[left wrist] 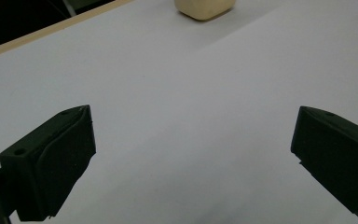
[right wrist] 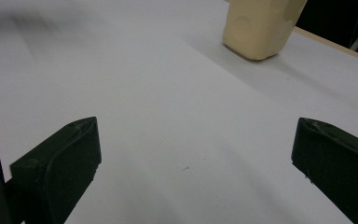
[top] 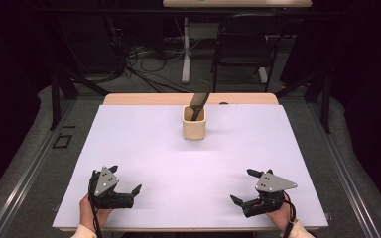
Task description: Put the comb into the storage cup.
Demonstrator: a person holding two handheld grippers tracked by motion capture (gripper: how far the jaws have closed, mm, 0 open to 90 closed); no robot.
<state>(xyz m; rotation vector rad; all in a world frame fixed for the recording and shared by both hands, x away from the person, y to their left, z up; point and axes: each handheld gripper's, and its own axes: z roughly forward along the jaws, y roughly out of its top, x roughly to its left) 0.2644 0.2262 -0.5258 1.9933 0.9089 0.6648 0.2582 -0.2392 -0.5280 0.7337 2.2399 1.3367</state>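
Comb (top: 199,99), dark and curved, stands tilted in a cream cup (top: 194,127) near the far edge of the white worktop (top: 178,163), about midway between its left and right edges; we take its removal as the work in hand.

High view: we see the left gripper (top: 124,187) near the worktop's near-left corner and the right gripper (top: 243,186) near its near-right corner, each held in a hand, both well apart from the cup. Each has its jaws spread wide and holds nothing.

Left gripper view: we look along two black jaws set far apart over bare worktop, with the base of the cup (left wrist: 205,8) at the top edge, far ahead.

Right gripper view: the jaws again stand wide with nothing between them; the cup (right wrist: 261,25) lies ahead to the upper right, near the worktop's wooden edge.

Risk, as we judge it: the cup looks light and the comb leans on its rim, so a sideways pull on the comb, or a jaw brushing the rim, could tip the cup over. Steadying the cup with one gripper would reduce this.
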